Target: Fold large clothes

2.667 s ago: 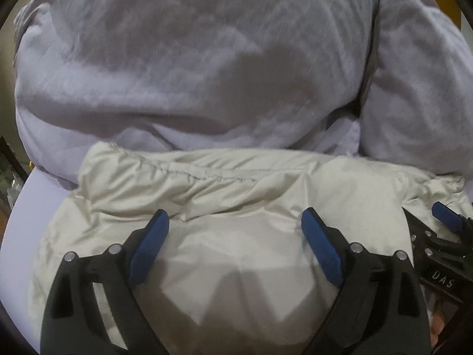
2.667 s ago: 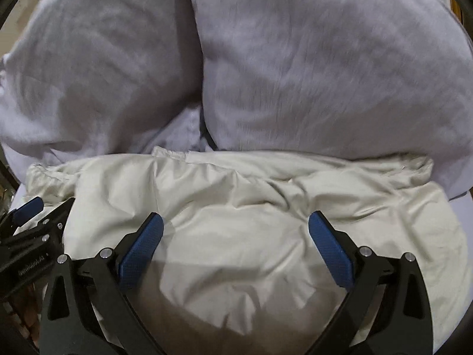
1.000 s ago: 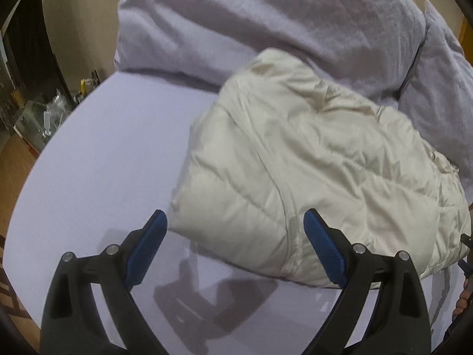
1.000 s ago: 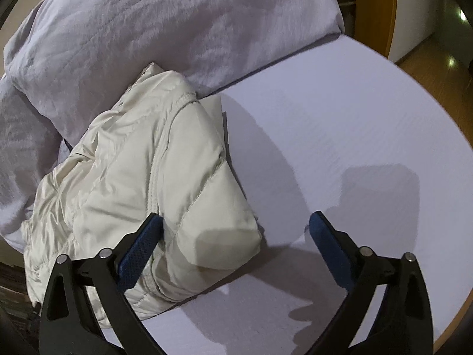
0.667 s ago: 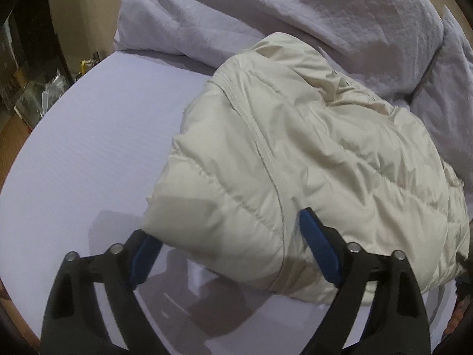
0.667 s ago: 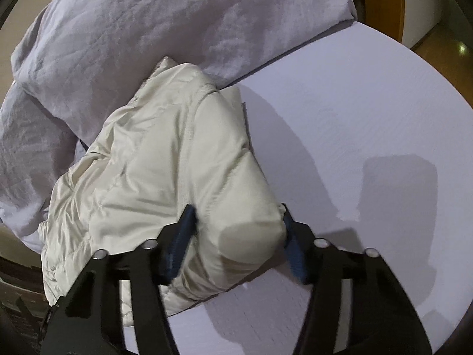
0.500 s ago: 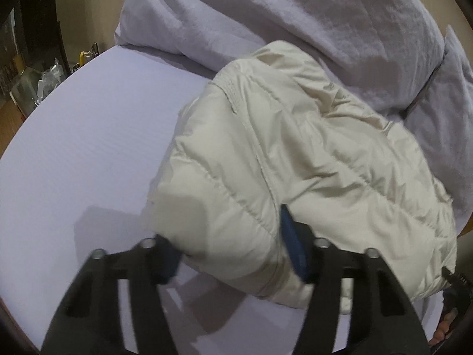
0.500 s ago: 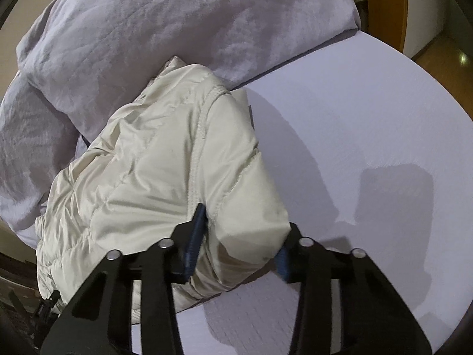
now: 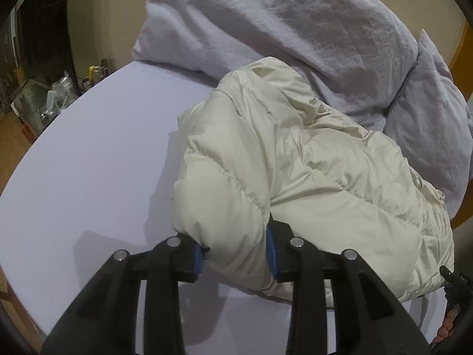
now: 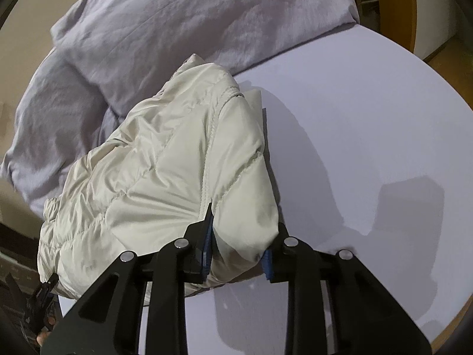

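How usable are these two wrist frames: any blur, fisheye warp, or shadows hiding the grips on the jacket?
Left wrist view: sharp; fisheye bends the bed edge; left gripper, jaws closing, pinches the cream jacket, its shadow beneath. Right wrist view: pillows slightly soft; right gripper, closing, visibly pinches the jacket; blocky shadow on sheet.

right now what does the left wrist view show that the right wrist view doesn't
Only the left wrist view shows the cluttered shelf and the left gripper, its fingers closing on the cream puffer jacket's near corner. Only the right wrist view shows the wooden bed frame and the right gripper, fingers closing on the jacket's other near corner. Both show the jacket folded on the lilac sheet, leaning against the grey pillows.
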The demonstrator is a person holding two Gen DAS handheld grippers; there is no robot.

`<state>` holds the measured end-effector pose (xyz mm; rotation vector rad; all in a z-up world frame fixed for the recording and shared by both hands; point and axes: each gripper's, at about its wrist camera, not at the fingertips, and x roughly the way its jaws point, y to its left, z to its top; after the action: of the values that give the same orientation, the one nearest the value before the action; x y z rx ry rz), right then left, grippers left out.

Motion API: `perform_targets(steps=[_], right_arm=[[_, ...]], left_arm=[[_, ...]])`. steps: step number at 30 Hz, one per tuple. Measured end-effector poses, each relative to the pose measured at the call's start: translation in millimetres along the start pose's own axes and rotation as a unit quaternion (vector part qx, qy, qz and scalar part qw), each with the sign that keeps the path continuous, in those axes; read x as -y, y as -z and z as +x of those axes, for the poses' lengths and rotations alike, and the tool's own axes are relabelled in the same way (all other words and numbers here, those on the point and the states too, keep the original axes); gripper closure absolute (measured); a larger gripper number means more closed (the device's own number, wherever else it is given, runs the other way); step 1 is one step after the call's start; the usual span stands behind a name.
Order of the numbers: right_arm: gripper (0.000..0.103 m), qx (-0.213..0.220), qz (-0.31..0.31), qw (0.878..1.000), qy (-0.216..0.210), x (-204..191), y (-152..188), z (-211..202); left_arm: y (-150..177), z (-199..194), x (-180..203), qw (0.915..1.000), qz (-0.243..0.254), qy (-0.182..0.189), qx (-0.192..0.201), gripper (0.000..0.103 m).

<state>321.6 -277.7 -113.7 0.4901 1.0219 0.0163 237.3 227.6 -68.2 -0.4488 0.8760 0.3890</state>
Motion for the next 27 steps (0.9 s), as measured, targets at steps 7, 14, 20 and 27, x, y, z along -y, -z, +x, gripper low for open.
perform_targets(steps=[7, 14, 20, 27], right_arm=[[0.076, -0.012, -0.019, 1.0, -0.018, -1, 53, -29], [0.076, -0.014, -0.034, 0.999, -0.019, 0, 86, -48], [0.068, -0.004, -0.061, 0.998, 0.004, -6, 85, -63], [0.046, 0.061, -0.109, 0.991, 0.041, -27, 69, -90]], left_arm=[[40, -36, -42, 0.9999, -0.013, -0.008, -0.001, 0.069], [64, -57, -62, 0.9996, -0.02, -0.018, 0.0, 0.068], [73, -59, -70, 0.9987, -0.042, -0.028, -0.004, 0.059], [75, -57, -78, 0.9968, -0.069, -0.038, -0.009, 0.031]])
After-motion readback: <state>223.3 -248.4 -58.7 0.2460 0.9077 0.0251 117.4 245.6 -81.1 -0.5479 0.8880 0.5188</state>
